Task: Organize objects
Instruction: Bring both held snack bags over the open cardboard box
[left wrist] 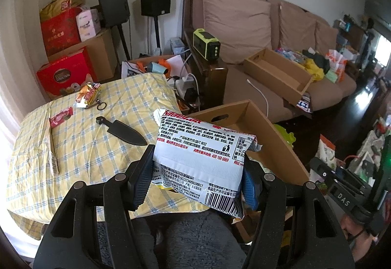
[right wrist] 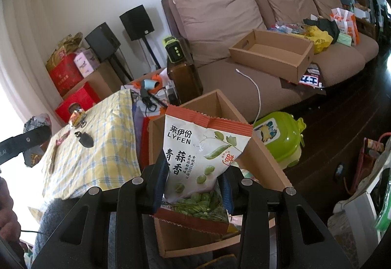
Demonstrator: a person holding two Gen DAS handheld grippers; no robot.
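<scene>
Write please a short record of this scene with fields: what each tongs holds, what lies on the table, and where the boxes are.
left tongs: shut on white snack packet
right tongs: shut on green pea snack bag
table: black sheath, pink packet, orange candy wrapper
near cardboard box: beside the table, below both snacks
far cardboard box: on the sofa

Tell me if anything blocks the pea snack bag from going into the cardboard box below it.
Nothing visible does. The right gripper holds the pea snack bag right over the open cardboard box, with no lid or object between them.
</scene>
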